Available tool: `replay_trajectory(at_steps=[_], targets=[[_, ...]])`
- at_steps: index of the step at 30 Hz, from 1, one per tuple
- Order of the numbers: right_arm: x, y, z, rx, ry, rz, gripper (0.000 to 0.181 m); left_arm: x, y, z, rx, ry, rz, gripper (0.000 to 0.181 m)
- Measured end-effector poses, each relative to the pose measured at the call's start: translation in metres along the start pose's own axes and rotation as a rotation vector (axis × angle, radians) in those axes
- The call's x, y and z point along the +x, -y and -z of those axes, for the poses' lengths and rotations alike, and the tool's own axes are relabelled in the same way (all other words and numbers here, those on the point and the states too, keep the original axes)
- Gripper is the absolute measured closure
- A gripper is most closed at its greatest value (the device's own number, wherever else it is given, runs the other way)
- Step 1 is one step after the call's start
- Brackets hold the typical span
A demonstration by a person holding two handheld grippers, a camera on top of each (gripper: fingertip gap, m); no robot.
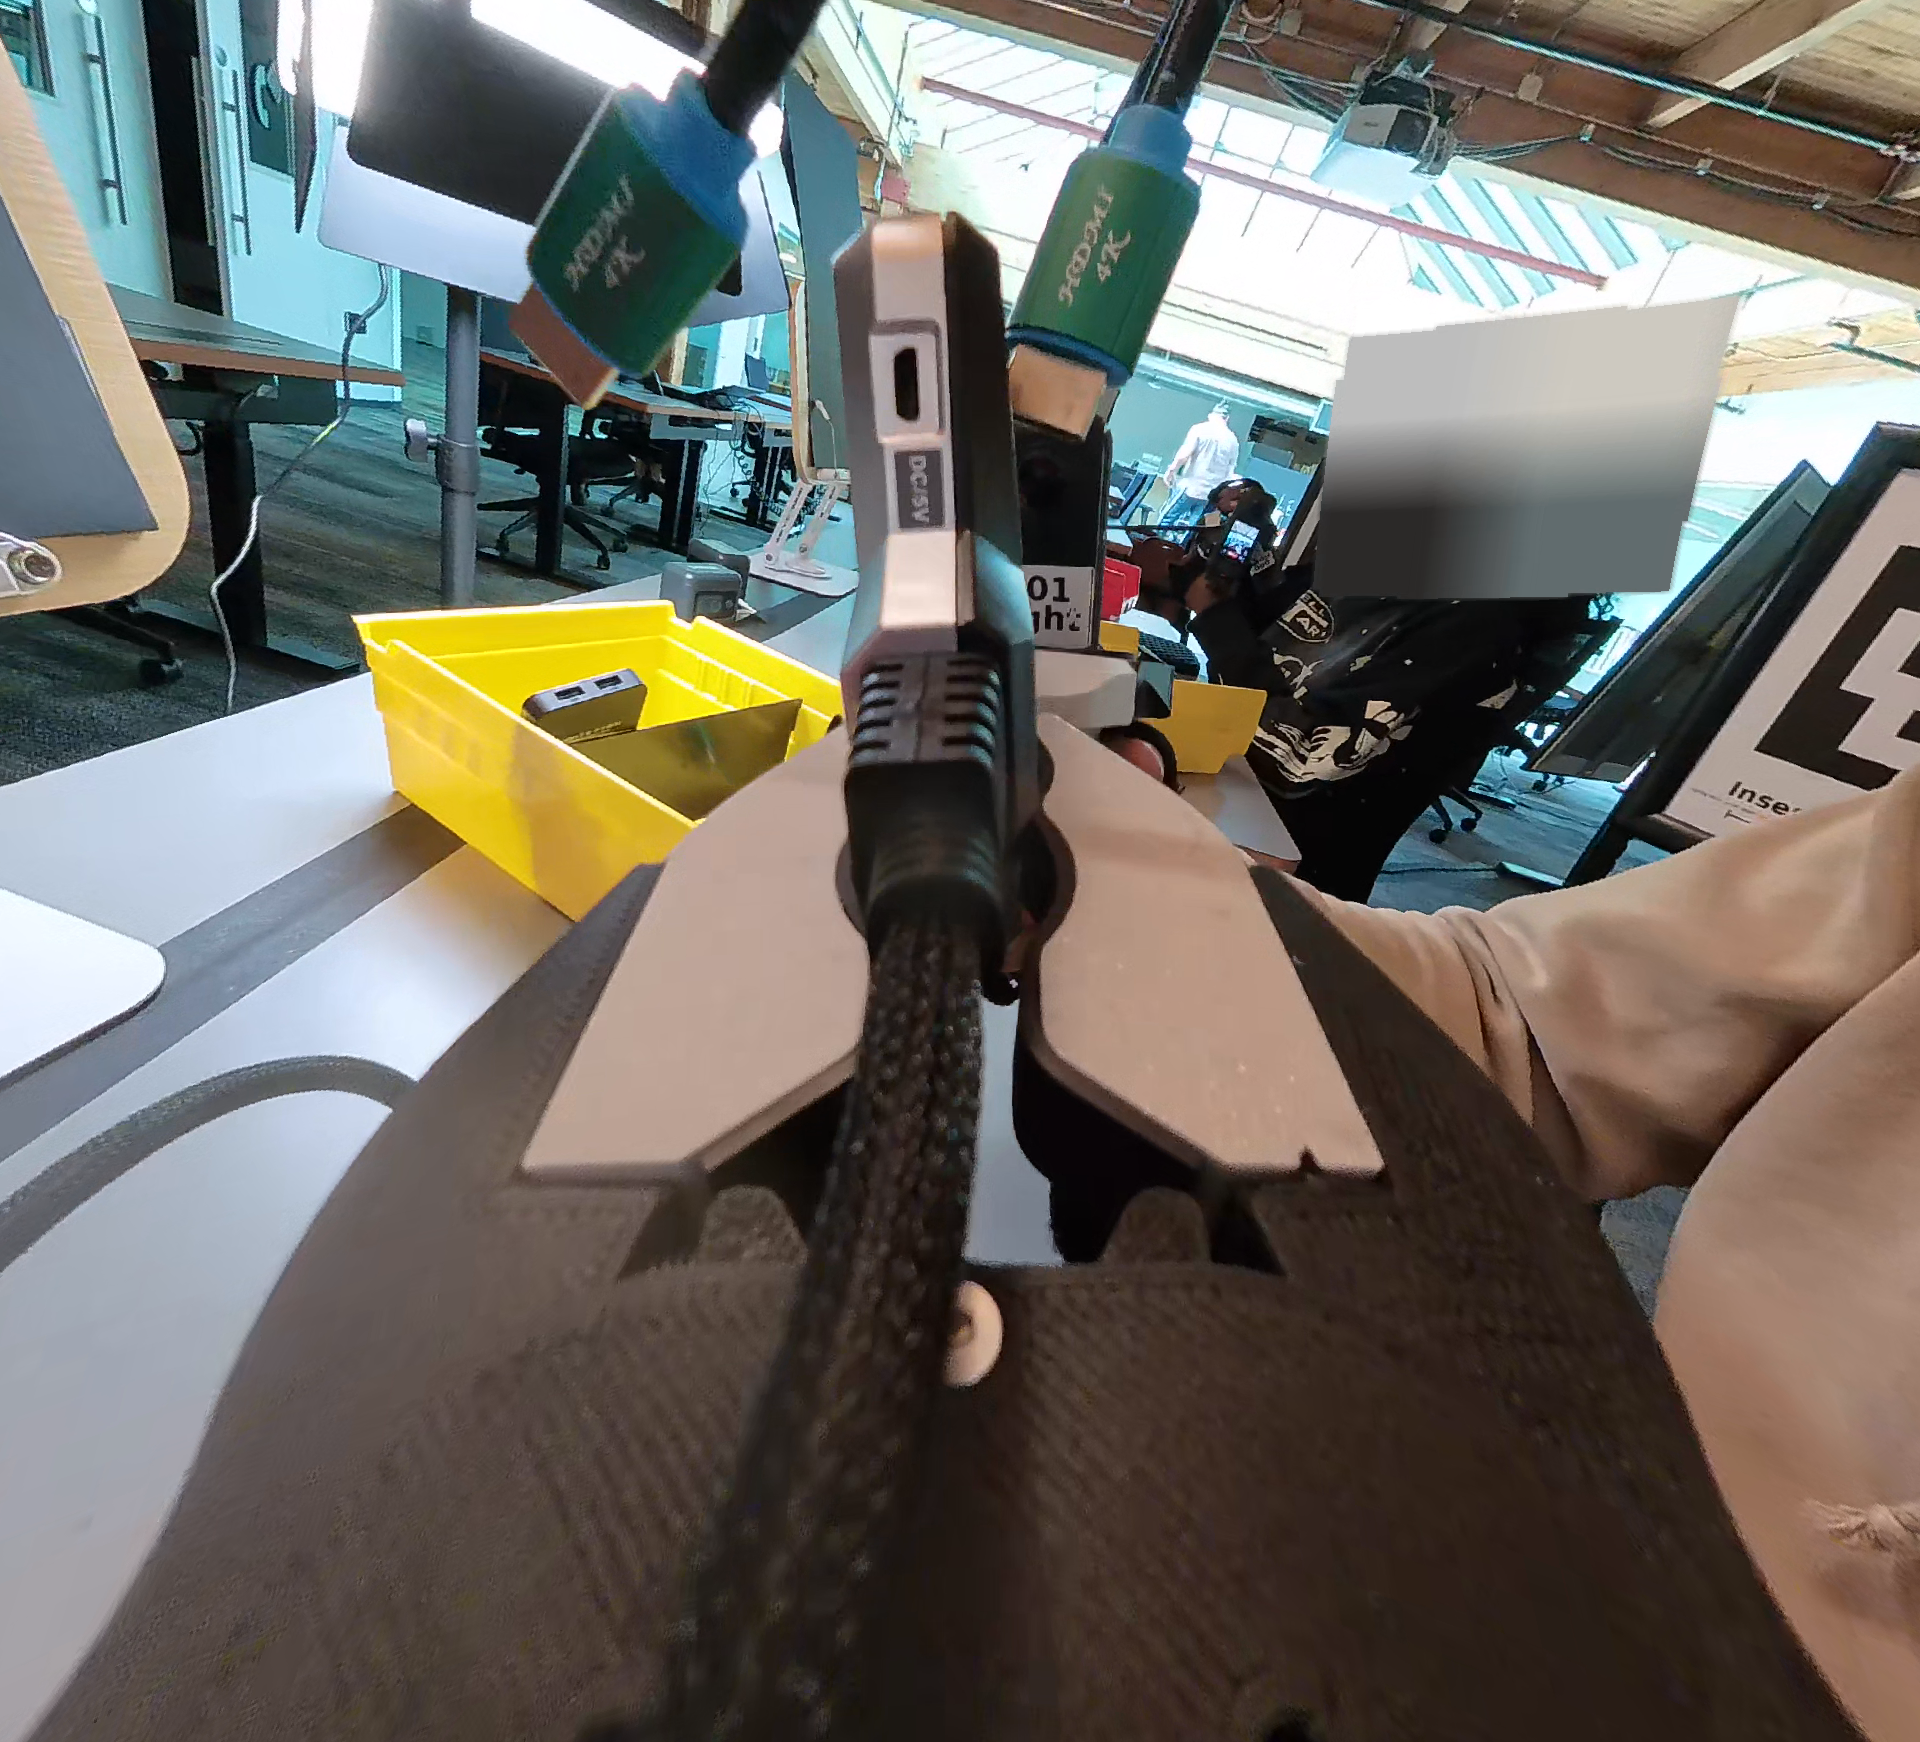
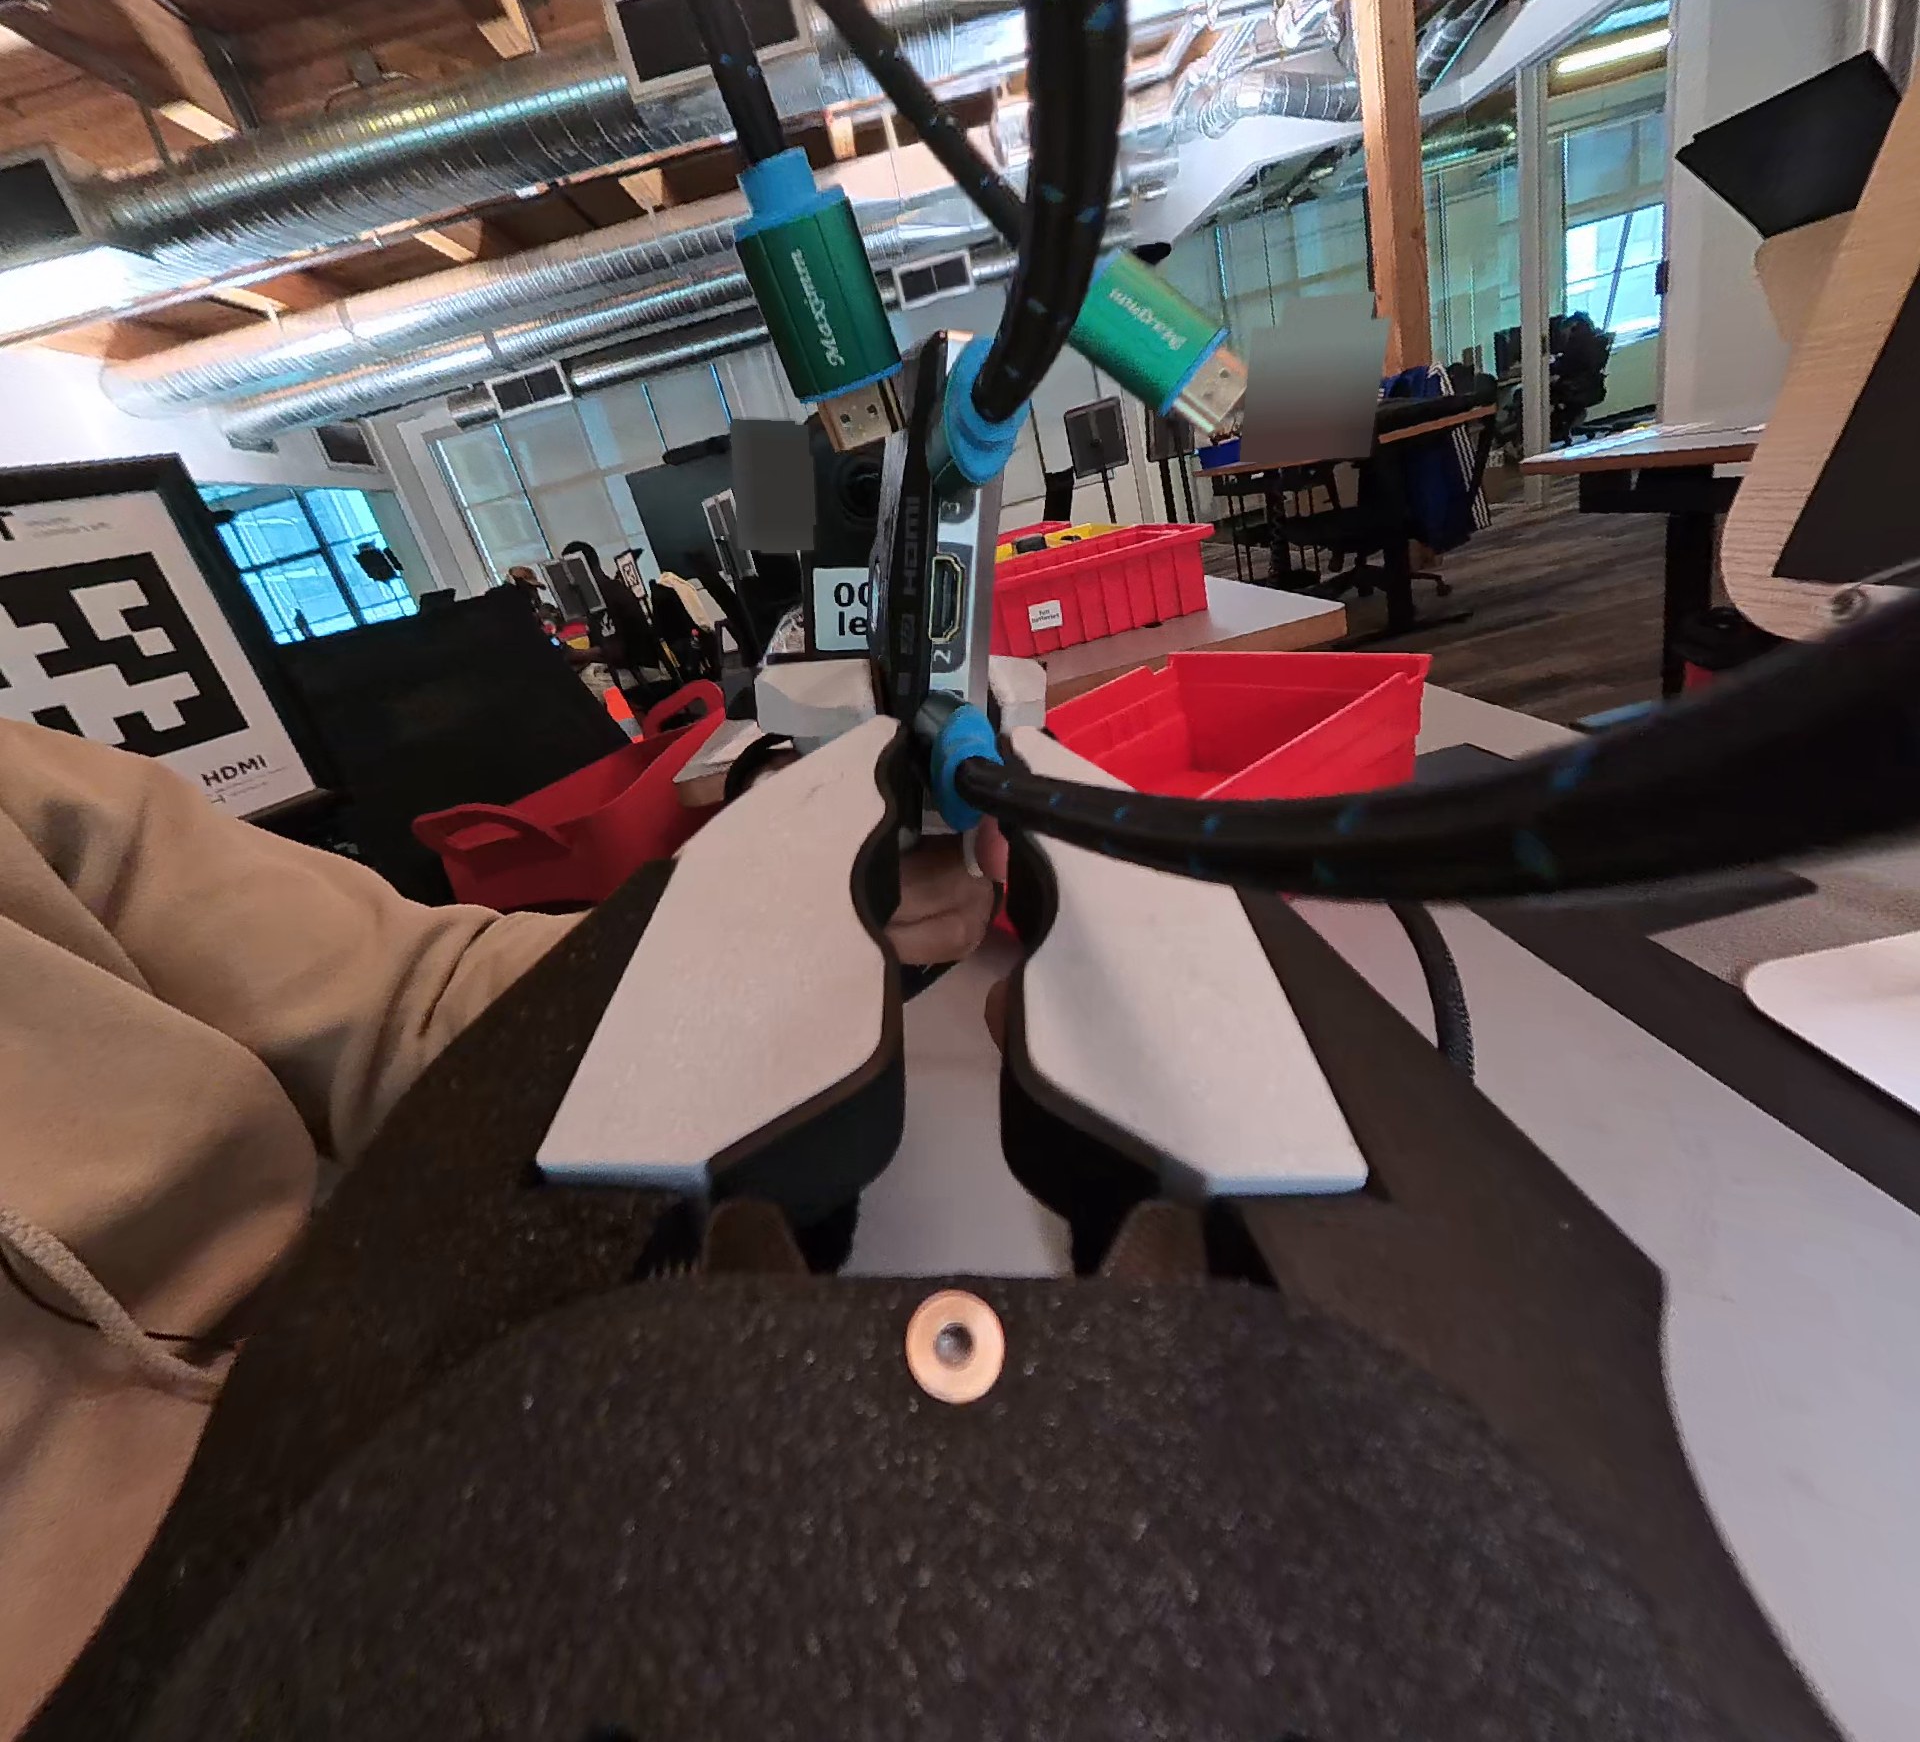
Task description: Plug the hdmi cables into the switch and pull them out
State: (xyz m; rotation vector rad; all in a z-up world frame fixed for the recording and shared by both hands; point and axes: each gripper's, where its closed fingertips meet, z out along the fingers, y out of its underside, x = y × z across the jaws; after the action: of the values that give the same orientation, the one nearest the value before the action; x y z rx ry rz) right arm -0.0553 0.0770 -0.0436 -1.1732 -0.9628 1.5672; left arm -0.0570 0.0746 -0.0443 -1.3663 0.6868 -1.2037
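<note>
Grey switch (image 1: 914, 445) upright, clamped between left tongs (image 1: 940, 845); right tongs (image 2: 951, 819) pinch blue-collared plug (image 2: 961, 762) in it

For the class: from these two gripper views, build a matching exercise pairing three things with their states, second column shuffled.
Things:
A. switch
B. green plug, at left in the left wrist view
C. yellow bin

States:
1. hangs unplugged in the air
2. holds a small black box
3. clamped in the left gripper

Pairs: A-3, B-1, C-2
</note>
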Motion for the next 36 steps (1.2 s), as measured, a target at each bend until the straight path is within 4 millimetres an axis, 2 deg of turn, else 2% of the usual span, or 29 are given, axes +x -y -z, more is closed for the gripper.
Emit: replay_trajectory(at_steps=[5, 10, 15, 16, 17, 18, 19, 20, 22, 25, 27, 30, 36], targets=[[-0.003, 0.000, 0.001, -0.001, 0.017, 0.014, 0.168, 0.002, 0.000, 0.000, -0.001, -0.021, 0.011, 0.159], [-0.015, 0.007, 0.001, 0.025, 0.071, 0.064, 0.170, 0.012, 0.006, -0.001, 0.023, -0.076, 0.012, 0.160], [-0.020, 0.010, 0.010, 0.020, 0.126, 0.093, 0.170, 0.019, 0.004, -0.008, -0.011, -0.062, -0.057, 0.159], [-0.019, 0.017, 0.016, 0.062, 0.131, 0.087, 0.169, 0.016, 0.013, -0.001, 0.040, -0.052, -0.059, 0.159], [-0.014, 0.050, 0.043, 0.252, 0.154, 0.021, 0.170, 0.007, 0.029, 0.016, 0.107, -0.031, -0.045, 0.159], [-0.005, 0.075, 0.076, 0.345, 0.126, 0.014, 0.170, 0.000, 0.044, 0.037, 0.151, -0.011, -0.061, 0.160], [0.003, 0.082, 0.098, 0.302, 0.015, 0.110, 0.170, -0.003, 0.050, 0.051, 0.124, 0.018, -0.116, 0.159], [0.008, 0.086, 0.110, 0.230, -0.082, 0.182, 0.169, -0.001, 0.048, 0.055, 0.069, 0.034, -0.166, 0.159], [0.014, 0.098, 0.126, 0.171, -0.206, 0.242, 0.170, 0.003, 0.048, 0.050, 0.024, 0.050, -0.189, 0.159], [0.028, 0.098, 0.140, 0.030, -0.370, 0.288, 0.170, -0.007, 0.035, 0.043, -0.052, 0.107, -0.175, 0.159], [0.035, 0.104, 0.158, -0.013, -0.490, 0.307, 0.170, -0.017, 0.030, 0.045, -0.068, 0.143, -0.140, 0.159], [0.047, 0.105, 0.187, -0.071, -0.630, 0.223, 0.170, -0.024, 0.031, 0.049, -0.059, 0.164, -0.075, 0.161], [0.066, 0.078, 0.232, -0.218, -0.730, 0.061, 0.170, -0.047, 0.042, 0.070, -0.002, 0.293, 0.004, 0.160]])
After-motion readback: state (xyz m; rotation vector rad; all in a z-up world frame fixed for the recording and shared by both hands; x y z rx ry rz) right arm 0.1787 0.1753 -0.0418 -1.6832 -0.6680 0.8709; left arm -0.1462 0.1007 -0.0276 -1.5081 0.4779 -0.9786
